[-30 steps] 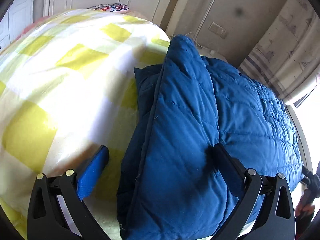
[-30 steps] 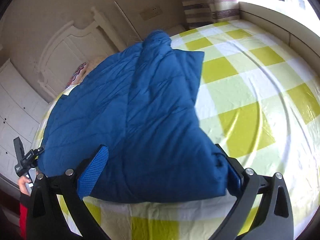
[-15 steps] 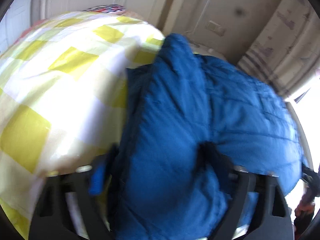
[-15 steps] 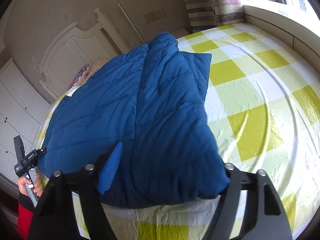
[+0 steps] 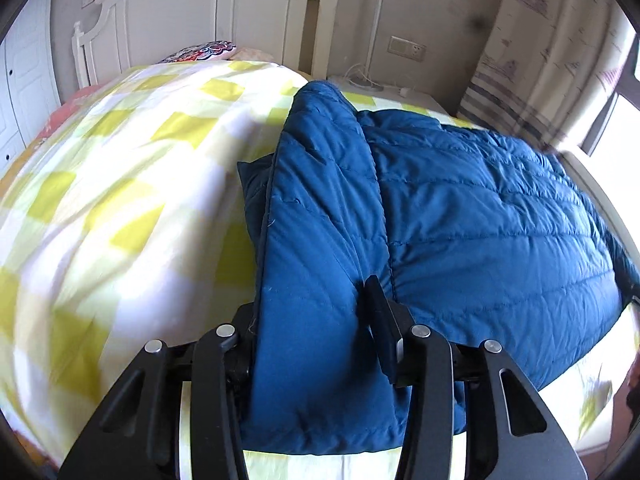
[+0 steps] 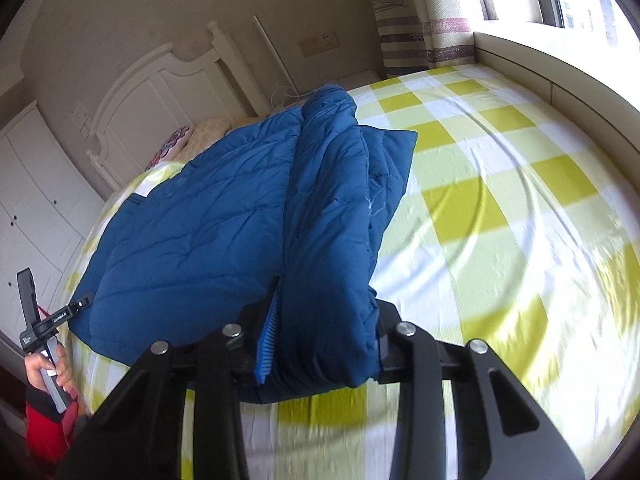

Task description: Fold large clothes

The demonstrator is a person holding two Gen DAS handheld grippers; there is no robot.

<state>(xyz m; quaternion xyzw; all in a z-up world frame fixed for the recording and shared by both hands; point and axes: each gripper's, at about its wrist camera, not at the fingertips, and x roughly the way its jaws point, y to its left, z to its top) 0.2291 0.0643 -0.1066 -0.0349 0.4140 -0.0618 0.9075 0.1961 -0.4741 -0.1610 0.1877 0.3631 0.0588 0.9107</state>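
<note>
blue padded jacket (image 5: 460, 220) on checked bed (image 6: 520, 200), both grippers' fingers (image 5: 380, 312) clamping its folds

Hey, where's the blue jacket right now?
The blue jacket lies on the yellow checked bed, its far end toward the white headboard. Its near edge is clamped by both the left gripper and the right gripper.
</note>
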